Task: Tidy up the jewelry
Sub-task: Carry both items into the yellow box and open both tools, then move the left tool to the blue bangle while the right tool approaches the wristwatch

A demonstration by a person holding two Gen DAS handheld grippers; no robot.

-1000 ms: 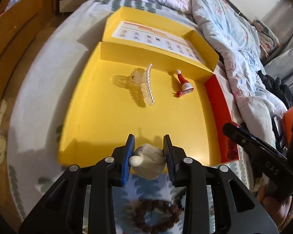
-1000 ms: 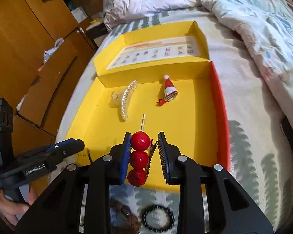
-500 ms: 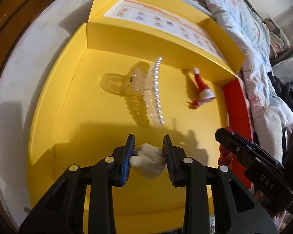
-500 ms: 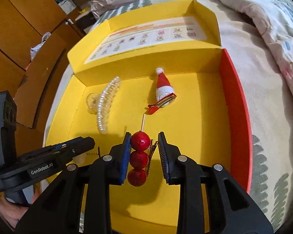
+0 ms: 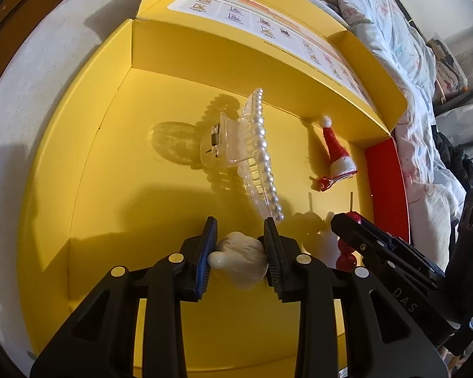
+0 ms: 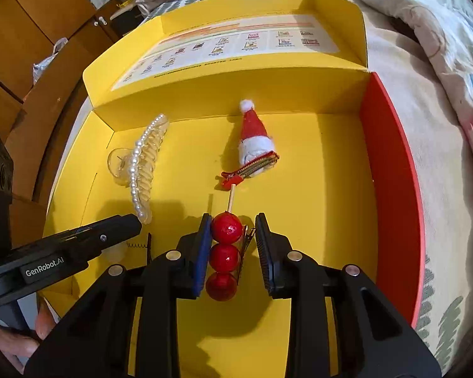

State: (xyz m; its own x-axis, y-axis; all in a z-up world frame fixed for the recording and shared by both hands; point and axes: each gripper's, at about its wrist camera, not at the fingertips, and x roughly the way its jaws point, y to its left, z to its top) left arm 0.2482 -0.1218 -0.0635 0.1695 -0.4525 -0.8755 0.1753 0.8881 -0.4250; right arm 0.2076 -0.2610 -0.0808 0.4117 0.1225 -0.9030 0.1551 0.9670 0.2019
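An open yellow box (image 5: pixel 110 189) (image 6: pixel 315 204) lies on the bed. In it are a clear claw clip with a pearl row (image 5: pixel 258 151) (image 6: pixel 145 163) and a small Santa hat clip (image 5: pixel 337 154) (image 6: pixel 255 138). My left gripper (image 5: pixel 240 230) is shut on a cream-white rounded ornament (image 5: pixel 239 260), low over the box floor, just in front of the pearl clip's near end. My right gripper (image 6: pixel 233 220) is shut on a hair clip with three red balls on a stick (image 6: pixel 225 253), just in front of the Santa hat clip. The two grippers hang side by side.
The box lid (image 6: pixel 236 44), with a printed sheet, stands up behind the box. A red side wall (image 6: pixel 391 189) closes the box on the right. A rumpled quilt (image 5: pixel 410 72) lies to the right, wooden cabinets (image 6: pixel 31 31) to the left. A person's hand (image 6: pixel 22 340) holds the left gripper.
Both grippers have moved forward and down, from above the box's near edge to low over its floor. The bead bracelets on the bedspread have dropped out of view. Both grips are unchanged.
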